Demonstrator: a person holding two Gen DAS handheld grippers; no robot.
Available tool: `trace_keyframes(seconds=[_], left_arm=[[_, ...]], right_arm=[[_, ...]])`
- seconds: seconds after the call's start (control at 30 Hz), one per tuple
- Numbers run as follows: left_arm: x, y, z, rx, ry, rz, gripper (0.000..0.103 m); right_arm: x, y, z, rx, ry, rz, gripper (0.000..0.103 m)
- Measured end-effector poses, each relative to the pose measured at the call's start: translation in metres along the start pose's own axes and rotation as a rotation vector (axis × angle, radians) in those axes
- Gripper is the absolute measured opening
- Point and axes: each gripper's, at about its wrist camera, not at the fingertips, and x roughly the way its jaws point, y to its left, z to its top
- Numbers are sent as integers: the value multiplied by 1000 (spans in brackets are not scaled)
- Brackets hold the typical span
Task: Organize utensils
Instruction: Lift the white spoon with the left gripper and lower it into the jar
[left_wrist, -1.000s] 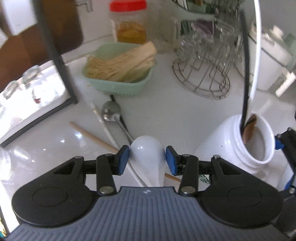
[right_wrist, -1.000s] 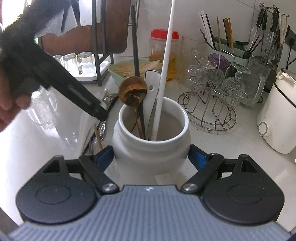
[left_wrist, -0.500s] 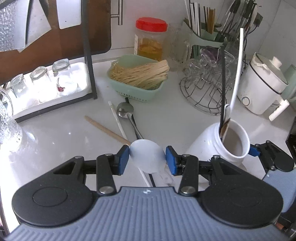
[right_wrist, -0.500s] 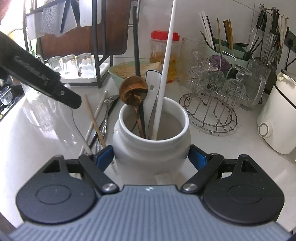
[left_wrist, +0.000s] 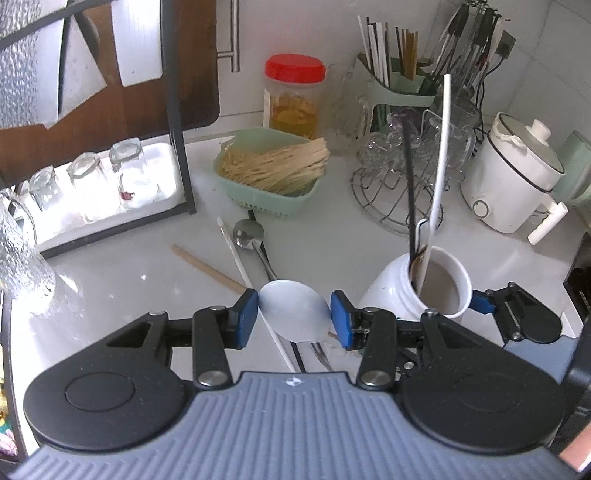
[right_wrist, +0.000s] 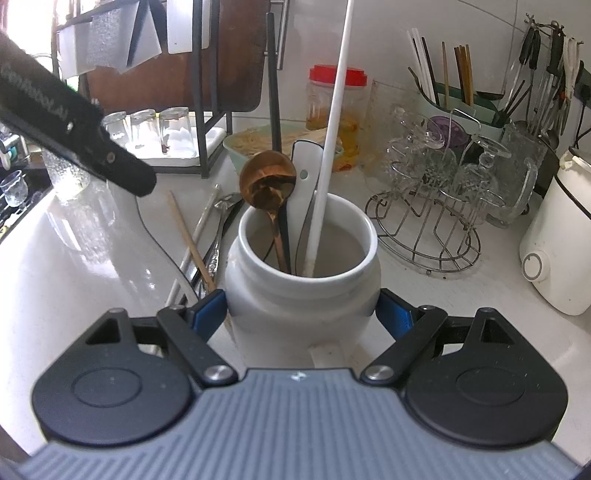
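The left gripper (left_wrist: 294, 318) is clamped on the bowl of a white spoon (left_wrist: 293, 314), lifted above the loose utensils (left_wrist: 243, 254) lying mid-counter. The right gripper (right_wrist: 301, 310) grips the white jar (right_wrist: 301, 295) by its sides. The jar stands on the counter (right_wrist: 92, 258) and holds a copper spoon (right_wrist: 267, 181) and a white chopstick (right_wrist: 328, 147).

Between the left gripper's (left_wrist: 294, 319) jaws sits a spoon bowl (left_wrist: 293, 314). Ahead of them a metal spoon (left_wrist: 249, 233), a chopstick (left_wrist: 208, 269) and a thin stick (left_wrist: 236, 254) lie on the counter (left_wrist: 110, 280). The utensil jar (right_wrist: 301, 295) stands between the right gripper's (right_wrist: 302, 314) jaws, holding a ladle (right_wrist: 267, 181), perhaps a spatula (right_wrist: 304, 177), and a long rod (right_wrist: 328, 147).
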Motion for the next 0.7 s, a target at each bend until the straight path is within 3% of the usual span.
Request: trace_keyframes(seconds=[0.37, 0.7], left_arm=[[-44, -15, 25, 53, -28, -14, 49], [-92, -34, 55, 107, -103, -47, 49]], right_arm=[[3, 3, 1, -4, -13, 4, 89], [4, 4, 2, -9, -11, 6, 89]])
